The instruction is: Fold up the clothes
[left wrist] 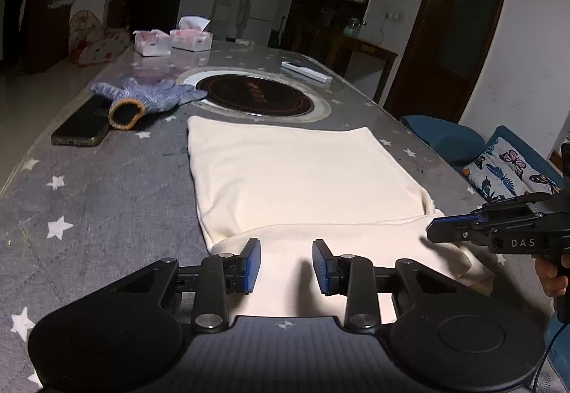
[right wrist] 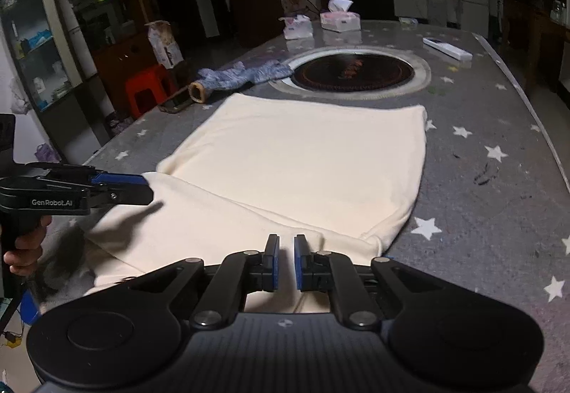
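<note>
Closest to me, my left gripper [left wrist: 286, 261] has its jaws apart over the near hem of the cloth [left wrist: 302, 176], nothing pinched between the pads. My right gripper [right wrist: 286, 259] shows only a narrow slit between its pads, also over the near edge and gripping nothing that I can see.

The cloth is a cream garment lying flat on the table [left wrist: 107, 179], already doubled, with a loose flap nearest me. My guess is the next fold starts here. To do it well I'd bite both near corners evenly, take only the layers I mean to lift, raise them together and lay the edge square on the far hem, keeping tension so no crease gets trapped.

Left of the cloth lie a phone [left wrist: 83, 126] and a knitted glove [left wrist: 149, 97], near its far corner. Just beyond the far hem sits a round cooktop [left wrist: 254, 94] set in the table; the fold must not overshoot onto it. Farther off are tissue packs [left wrist: 172, 40] and a remote [left wrist: 306, 72], well clear.
</note>
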Tool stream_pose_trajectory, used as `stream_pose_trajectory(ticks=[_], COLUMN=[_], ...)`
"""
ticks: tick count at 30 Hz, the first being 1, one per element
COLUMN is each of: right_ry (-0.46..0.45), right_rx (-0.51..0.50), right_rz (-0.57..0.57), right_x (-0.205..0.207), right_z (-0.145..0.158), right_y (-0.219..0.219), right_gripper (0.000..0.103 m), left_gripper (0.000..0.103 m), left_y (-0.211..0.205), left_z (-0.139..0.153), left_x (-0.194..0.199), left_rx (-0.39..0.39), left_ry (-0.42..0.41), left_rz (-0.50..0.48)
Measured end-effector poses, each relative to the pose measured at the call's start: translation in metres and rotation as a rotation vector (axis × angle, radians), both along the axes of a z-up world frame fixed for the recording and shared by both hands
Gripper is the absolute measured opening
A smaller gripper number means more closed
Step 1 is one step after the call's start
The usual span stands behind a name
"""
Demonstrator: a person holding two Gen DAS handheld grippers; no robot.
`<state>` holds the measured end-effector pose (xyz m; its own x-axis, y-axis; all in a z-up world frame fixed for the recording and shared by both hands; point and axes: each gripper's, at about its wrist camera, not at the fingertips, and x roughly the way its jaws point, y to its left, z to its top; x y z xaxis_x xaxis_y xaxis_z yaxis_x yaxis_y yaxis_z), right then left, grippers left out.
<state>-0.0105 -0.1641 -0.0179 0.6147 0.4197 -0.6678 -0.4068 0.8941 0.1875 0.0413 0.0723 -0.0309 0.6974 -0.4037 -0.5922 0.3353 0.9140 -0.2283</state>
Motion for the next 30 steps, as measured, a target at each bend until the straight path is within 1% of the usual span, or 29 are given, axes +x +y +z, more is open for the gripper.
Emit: stream_pose_trajectory(ticks=[2, 6, 8, 13, 14, 18, 22, 25, 27, 30], right_ry=[0.003, 0.012, 0.012, 0.001, -0.002, 0.007, -0.005, -0.013, -0.005, -0.015], right_rx=[-0.002, -0.011, -0.009, -0.018, -0.021, -0.058, -0.070, -0.084, -0.099, -0.104], right_rz=[0.007, 0.010, 0.010, 0.041, 0.051, 0.083, 0.090, 0.102, 0.112, 0.119], right_x=[-0.001, -0.002, -0.004, -0.016, -0.019, -0.030, -0.039, -0.042, -0.043, -0.046], right_z=[-0.002, -0.010, -0.007, 0.002, 0.003, -0.002, 0.001, 0.000, -0.004, 0.000], right_y=[0.002, 0.005, 0.004, 0.002, 0.002, 0.003, 0.002, 0.004, 0.006, 0.006], right_gripper=[0.015, 0.015, 0.016, 0.018, 0.021, 0.021, 0.021, 0.022, 0.022, 0.023], left_gripper=[0.035, 0.035, 0.035, 0.039, 0.040, 0.042, 0.044, 0.048, 0.050, 0.052], left_y=[0.000, 0.004, 0.003, 0.000, -0.001, -0.006, -0.006, -0.007, -0.010, -0.020], left_z=[-0.005, -0.007, -0.002, 0.002, 0.000, -0.007, 0.002, 0.008, 0.008, 0.005], left_x=[0.002, 0.005, 0.001, -0.016, -0.019, -0.034, -0.052, -0.068, -0.078, -0.098], left_rx=[0.014, -0.003, 0.016, 0.051, 0.067, 0.155, 0.188, 0.231, 0.270, 0.375], left_ry=[0.016, 0.031, 0.020, -0.017, -0.014, -0.028, -0.068, -0.110, -0.124, -0.170], left_rz=[0.004, 0.013, 0.011, -0.054, -0.062, -0.097, -0.145, -0.193, -0.230, -0.305])
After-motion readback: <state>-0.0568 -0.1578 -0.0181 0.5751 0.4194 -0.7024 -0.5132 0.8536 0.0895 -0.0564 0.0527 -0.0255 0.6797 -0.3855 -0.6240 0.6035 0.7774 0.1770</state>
